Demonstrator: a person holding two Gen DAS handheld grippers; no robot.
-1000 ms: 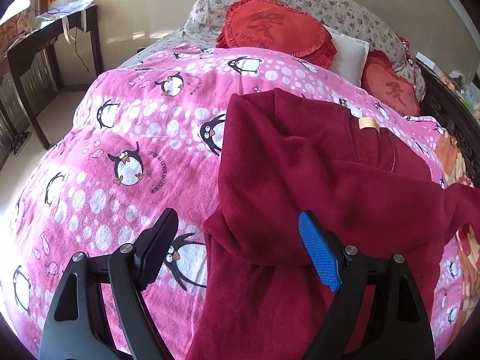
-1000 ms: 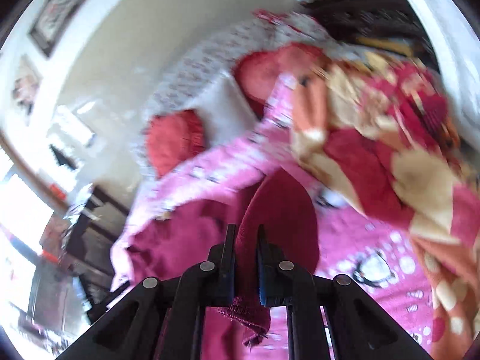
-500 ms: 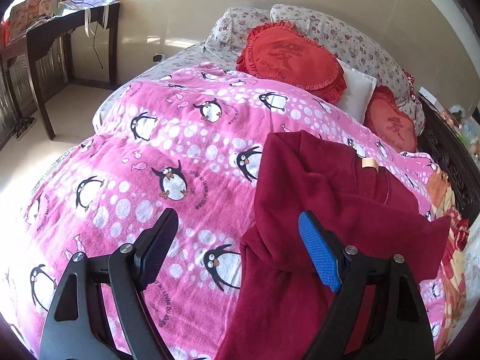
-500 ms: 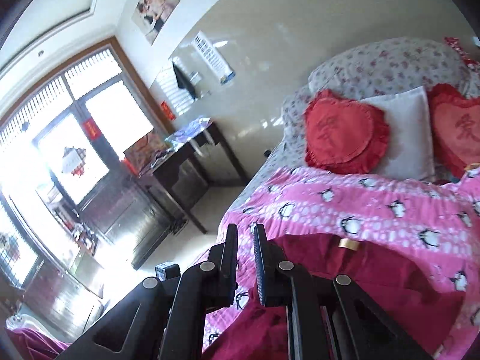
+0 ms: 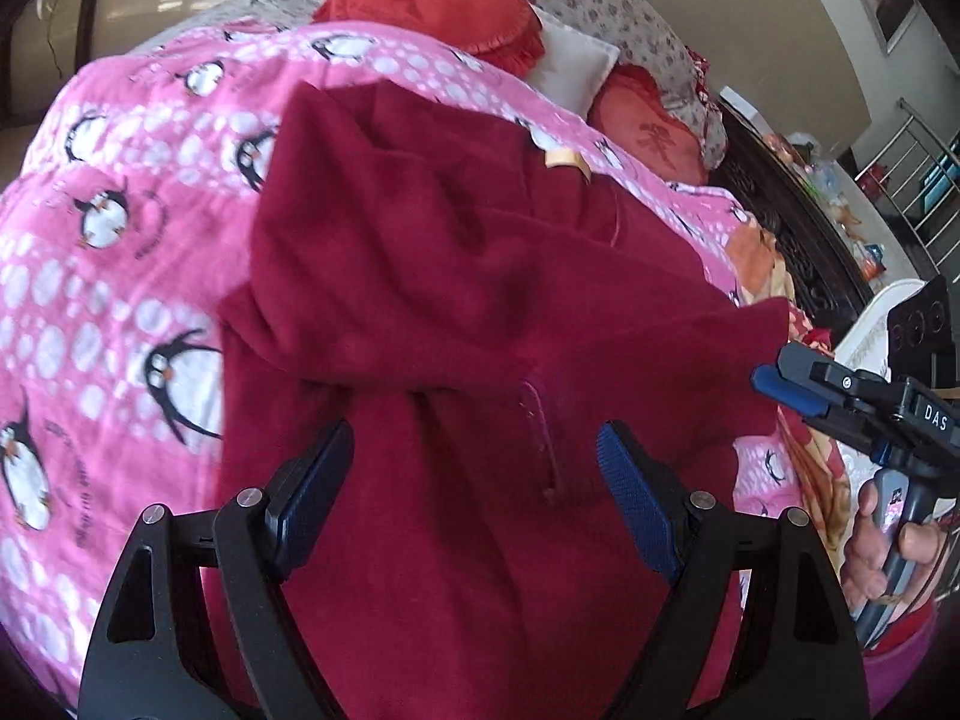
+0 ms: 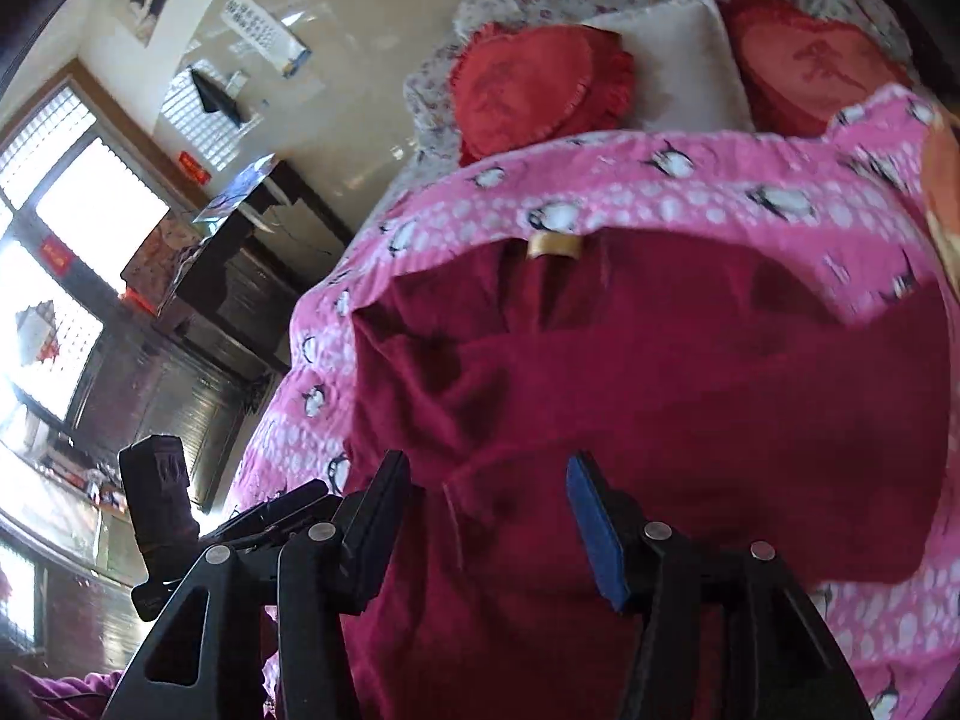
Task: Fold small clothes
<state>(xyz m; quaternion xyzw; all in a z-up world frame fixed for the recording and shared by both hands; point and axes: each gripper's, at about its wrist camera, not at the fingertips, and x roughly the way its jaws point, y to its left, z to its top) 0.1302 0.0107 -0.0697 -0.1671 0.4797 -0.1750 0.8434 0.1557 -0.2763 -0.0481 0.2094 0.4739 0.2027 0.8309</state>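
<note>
The pink penguin blanket (image 5: 108, 276) carries the dark red garment (image 5: 456, 276), its long axis running near to far. Directly over its near half, the left gripper (image 5: 474, 480) hangs wide open, while the right gripper (image 6: 486, 516) is opening, fabric below its unpressed pads

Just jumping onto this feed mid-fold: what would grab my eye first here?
The dark red garment dominates, spread rumpled across the middle of the pink penguin-print blanket, a tan neck label at its far edge. Behind it, at the head of the bed, sit two red heart-shaped cushions with a white pillow between them. Both grippers hover over the garment's near part: the left gripper open, the right gripper opening, gripping nothing.
</note>
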